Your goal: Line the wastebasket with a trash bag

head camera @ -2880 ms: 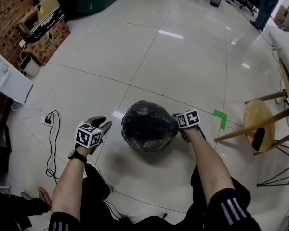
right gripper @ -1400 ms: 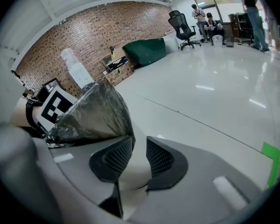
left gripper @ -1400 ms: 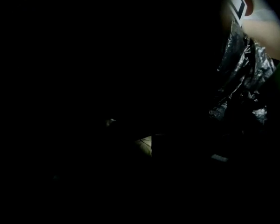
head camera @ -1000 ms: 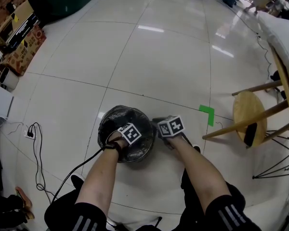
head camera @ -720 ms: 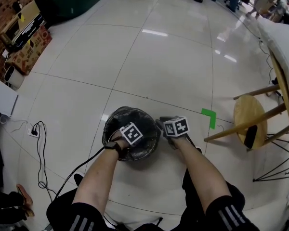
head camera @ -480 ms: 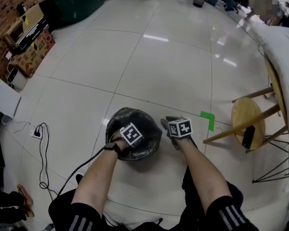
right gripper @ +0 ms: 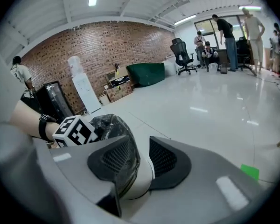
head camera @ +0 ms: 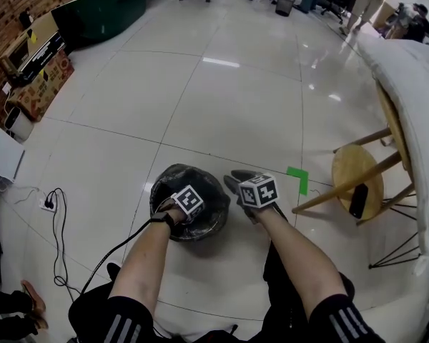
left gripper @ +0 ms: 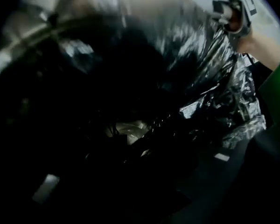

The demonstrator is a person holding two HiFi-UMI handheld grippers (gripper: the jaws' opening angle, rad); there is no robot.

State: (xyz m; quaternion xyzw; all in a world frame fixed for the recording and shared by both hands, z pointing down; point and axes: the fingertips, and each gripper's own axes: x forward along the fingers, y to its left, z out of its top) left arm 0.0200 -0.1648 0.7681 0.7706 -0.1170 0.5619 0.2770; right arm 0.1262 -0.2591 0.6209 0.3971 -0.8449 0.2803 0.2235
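Observation:
The round wastebasket (head camera: 163,179) stands on the floor with a black trash bag (head camera: 204,183) in it and over its rim. My left gripper reaches down into it; only its marker cube (head camera: 188,201) shows. Its jaws have just been opening, but the left gripper view is too dark to show them or anything between them: only crumpled bag film (left gripper: 196,55) and a pale patch deep down (left gripper: 130,132). My right gripper (head camera: 234,179) hovers beside the right rim, open after opening just now, nothing between its pads (right gripper: 165,158).
A wooden stool (head camera: 354,164) with a dark phone (head camera: 357,200) on it stands to the right, under a white-draped chair (head camera: 407,84). Green tape (head camera: 298,179) marks the floor. A cable and power strip (head camera: 48,204) lie to the left. People stand far back (right gripper: 228,36).
My left gripper, beside the basket earlier, now reaches inside it. My right gripper has lifted off the right rim and its jaws have spread.

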